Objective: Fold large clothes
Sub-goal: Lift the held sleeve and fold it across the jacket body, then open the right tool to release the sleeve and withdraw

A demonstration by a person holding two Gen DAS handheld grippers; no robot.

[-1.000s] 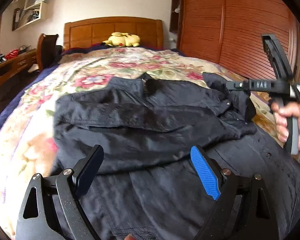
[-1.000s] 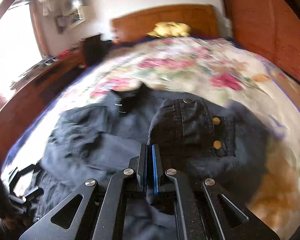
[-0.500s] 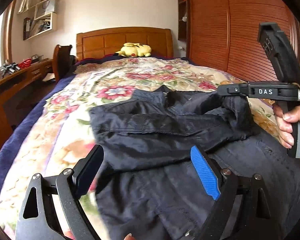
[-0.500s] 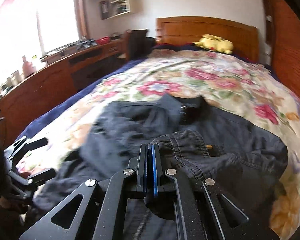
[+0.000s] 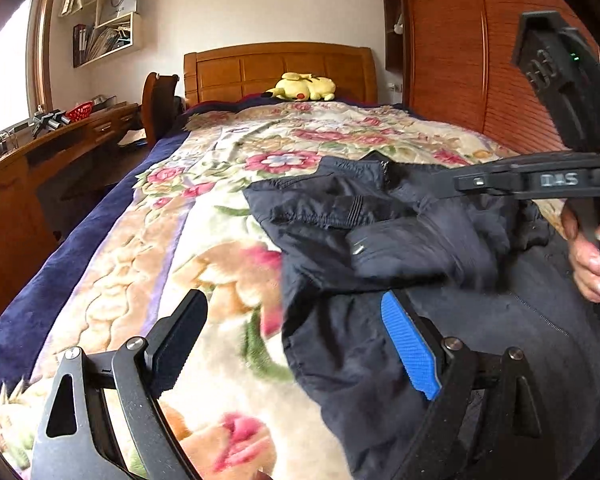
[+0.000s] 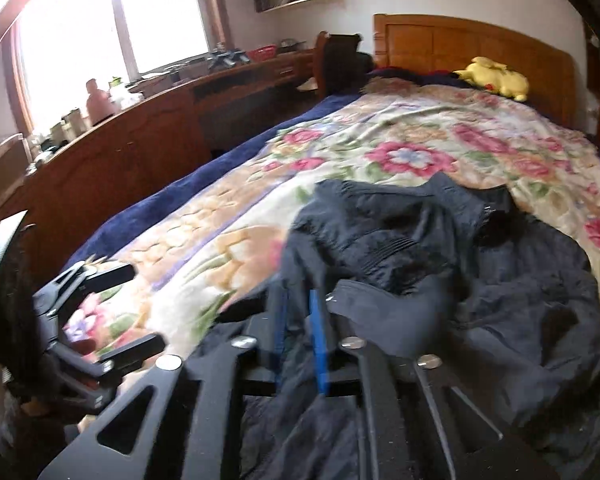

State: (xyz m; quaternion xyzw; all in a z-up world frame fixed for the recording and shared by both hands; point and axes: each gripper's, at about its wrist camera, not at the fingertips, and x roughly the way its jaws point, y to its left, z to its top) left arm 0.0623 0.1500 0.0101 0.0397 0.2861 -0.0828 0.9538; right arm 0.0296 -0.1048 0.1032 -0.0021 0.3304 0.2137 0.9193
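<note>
Jacket (image 5: 400, 240) now shifted rightward, its hem cut off below frame

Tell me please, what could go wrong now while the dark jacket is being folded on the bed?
1. The right gripper appears slightly open now, so the folded sleeve of the jacket may slide back and open the fold.
2. The left gripper is open and holds nothing, so the jacket's left edge is loose on the soft floral blanket and could bunch or shift.
</note>
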